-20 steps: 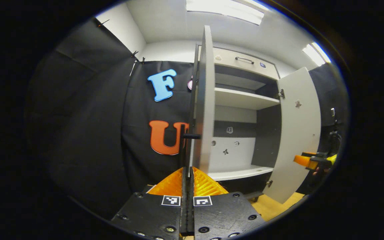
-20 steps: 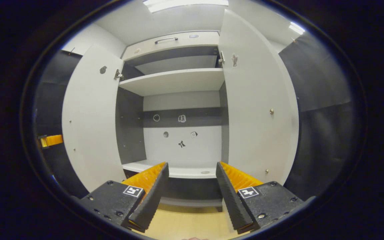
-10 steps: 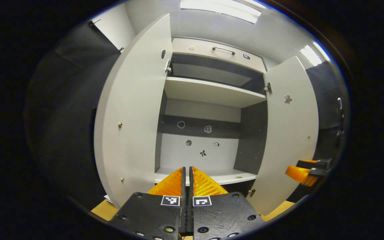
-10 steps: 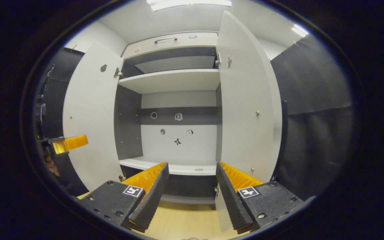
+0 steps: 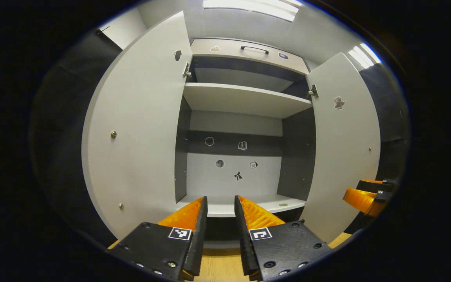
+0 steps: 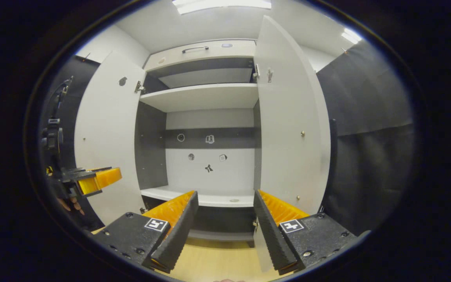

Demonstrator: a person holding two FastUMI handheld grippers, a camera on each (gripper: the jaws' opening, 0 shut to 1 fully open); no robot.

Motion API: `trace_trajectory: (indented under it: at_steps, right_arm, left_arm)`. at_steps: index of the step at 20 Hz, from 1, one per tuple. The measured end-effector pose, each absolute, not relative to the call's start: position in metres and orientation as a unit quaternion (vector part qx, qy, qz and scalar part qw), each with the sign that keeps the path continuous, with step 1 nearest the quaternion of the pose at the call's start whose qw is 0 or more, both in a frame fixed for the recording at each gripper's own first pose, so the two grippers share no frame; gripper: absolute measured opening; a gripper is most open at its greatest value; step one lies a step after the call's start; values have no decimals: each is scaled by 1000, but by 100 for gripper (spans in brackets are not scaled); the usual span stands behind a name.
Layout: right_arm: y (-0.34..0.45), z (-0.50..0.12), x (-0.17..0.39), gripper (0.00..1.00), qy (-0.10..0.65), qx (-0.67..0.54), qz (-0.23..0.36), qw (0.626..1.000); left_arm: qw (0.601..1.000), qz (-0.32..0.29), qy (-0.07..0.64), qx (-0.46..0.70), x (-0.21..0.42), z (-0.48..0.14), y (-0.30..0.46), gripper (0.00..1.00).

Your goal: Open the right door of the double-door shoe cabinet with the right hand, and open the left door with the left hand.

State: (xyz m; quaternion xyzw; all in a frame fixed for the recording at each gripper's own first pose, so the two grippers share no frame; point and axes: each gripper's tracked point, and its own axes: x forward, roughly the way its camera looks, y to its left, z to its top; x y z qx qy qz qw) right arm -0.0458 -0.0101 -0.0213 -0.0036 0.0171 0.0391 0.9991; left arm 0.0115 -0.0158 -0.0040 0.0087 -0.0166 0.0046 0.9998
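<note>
The white shoe cabinet stands with both doors swung out. In the left gripper view the left door (image 5: pixel 139 129) and the right door (image 5: pixel 347 141) frame the bare shelves (image 5: pixel 245 100). My left gripper (image 5: pixel 219 207) is open, holds nothing, and faces the interior from a short way back. The right gripper (image 5: pixel 366 196) pokes in beside the right door's edge. In the right gripper view, my right gripper (image 6: pixel 225 203) is open and holds nothing, between the left door (image 6: pixel 106 137) and the right door (image 6: pixel 292 125). There the left gripper (image 6: pixel 106 178) and a hand (image 6: pixel 71 203) sit in front of the left door.
A drawer front with a dark handle (image 5: pixel 255 49) tops the cabinet. Small stickers (image 5: pixel 238 175) dot the back panel. Black cloth walls (image 6: pixel 366 129) stand close behind each open door. A light wooden floor (image 6: pixel 213 262) lies below the grippers.
My left gripper was shut at the left door's edge; it came off, turned to face the interior and opened. The left door stands wide. My right gripper has stayed open and almost still.
</note>
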Motion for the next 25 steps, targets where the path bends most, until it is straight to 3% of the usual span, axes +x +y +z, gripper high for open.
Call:
trace_trajectory:
  at_steps: [1,2,3,4,25]
  right_arm:
    - [-8,-22,-45,89,17,-4,39,999]
    - [-6,-23,-44,89,17,-3,40,999]
    - [-4,-24,-43,89,18,-2,40,999]
    - [-3,-25,-43,89,18,-1,41,999]
    - [-3,-26,-32,89,24,1,20,999]
  left_arm:
    - [1000,4,-16,19,13,-4,-17,40]
    - [999,7,-15,30,15,-5,-16,62]
    - [999,10,-18,38,16,-4,-15,96]
    - [999,14,-22,42,18,-3,-15,92]
    - [999,23,-17,28,20,-11,-7,92]
